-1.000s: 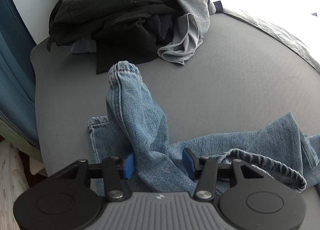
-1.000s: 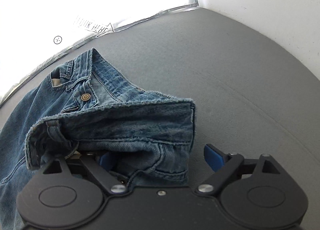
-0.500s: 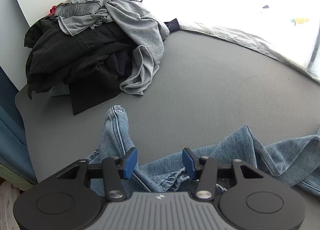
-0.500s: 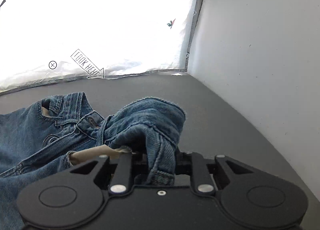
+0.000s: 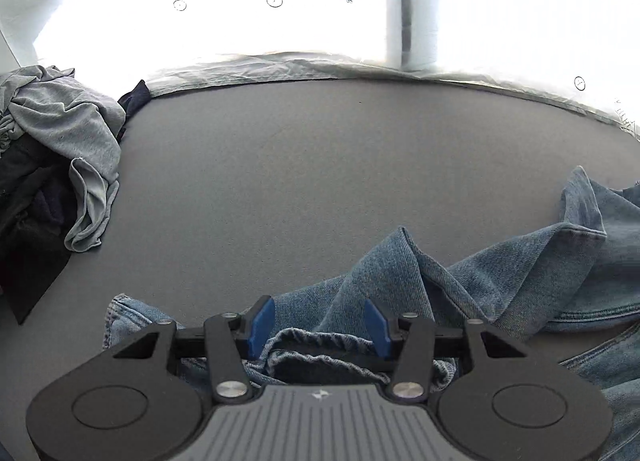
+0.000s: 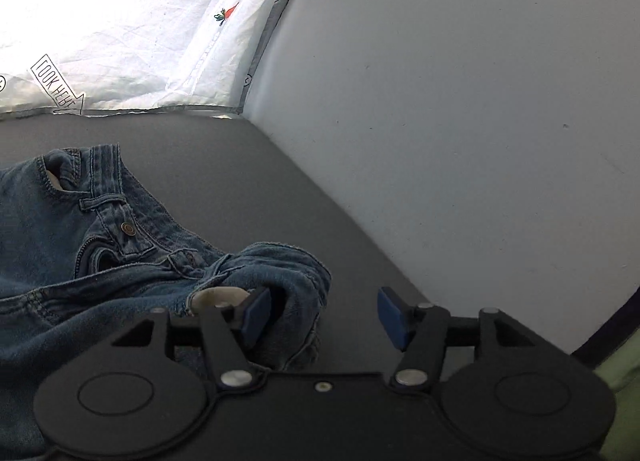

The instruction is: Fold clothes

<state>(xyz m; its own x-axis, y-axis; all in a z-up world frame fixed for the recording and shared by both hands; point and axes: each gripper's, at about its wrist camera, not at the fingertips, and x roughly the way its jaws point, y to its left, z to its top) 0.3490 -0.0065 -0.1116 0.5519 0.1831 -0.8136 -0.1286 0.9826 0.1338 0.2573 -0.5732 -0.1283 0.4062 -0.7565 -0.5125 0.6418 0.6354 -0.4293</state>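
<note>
Denim jeans (image 5: 472,281) lie crumpled on the grey table (image 5: 320,165), occupying its near edge from 5 to 3 o'clock in the left wrist view. The left gripper (image 5: 318,325) is spread wide, with a bunched hem between the pads but not pinched. The right gripper (image 6: 324,315) is likewise wide open; the waistband corner (image 6: 280,265) rests against its left pad only, ungripped. The waist button (image 6: 128,226) sits at 10 o'clock from that gripper. A heap of unfolded clothes (image 5: 56,157) lies at 9 o'clock in the left view. Judged step: laying out the jeans before the first fold. The next move calls for closing each gripper on an edge and pulling the fabric flat.
</note>
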